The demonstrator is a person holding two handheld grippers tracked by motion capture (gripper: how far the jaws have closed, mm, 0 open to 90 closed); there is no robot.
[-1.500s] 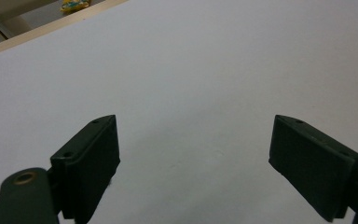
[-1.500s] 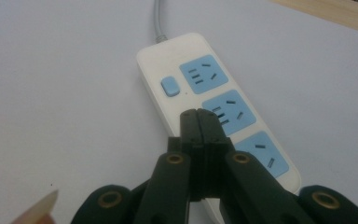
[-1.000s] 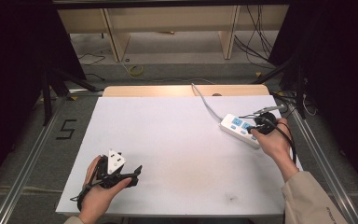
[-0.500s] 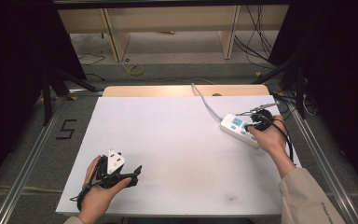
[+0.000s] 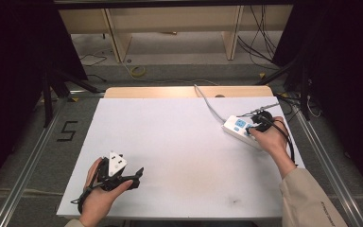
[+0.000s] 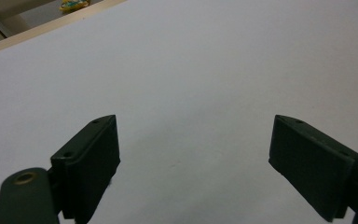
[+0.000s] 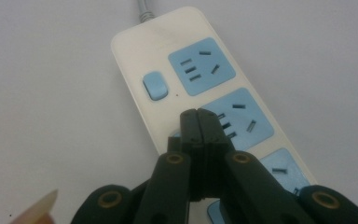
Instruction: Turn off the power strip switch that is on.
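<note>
- The right gripper (image 5: pixel 256 126), at the right of the high view, hovers over the power strip (image 5: pixel 238 128), shifted only slightly from a second ago.
- Its jaws are pressed flat together with nothing between them; in the right gripper view the tip (image 7: pixel 198 116) sits over the strip's (image 7: pixel 168 51) middle blue socket, just below the blue switch (image 7: pixel 152 85).
- Whether the tip touches the strip I cannot tell.
- That small shift looks like aiming the closed tip, probably to press the switch.
- The left gripper (image 5: pixel 123 176) rests at the lower left, unmoved, jaws wide apart over the bare white table (image 6: pixel 191 70), holding nothing.
</note>
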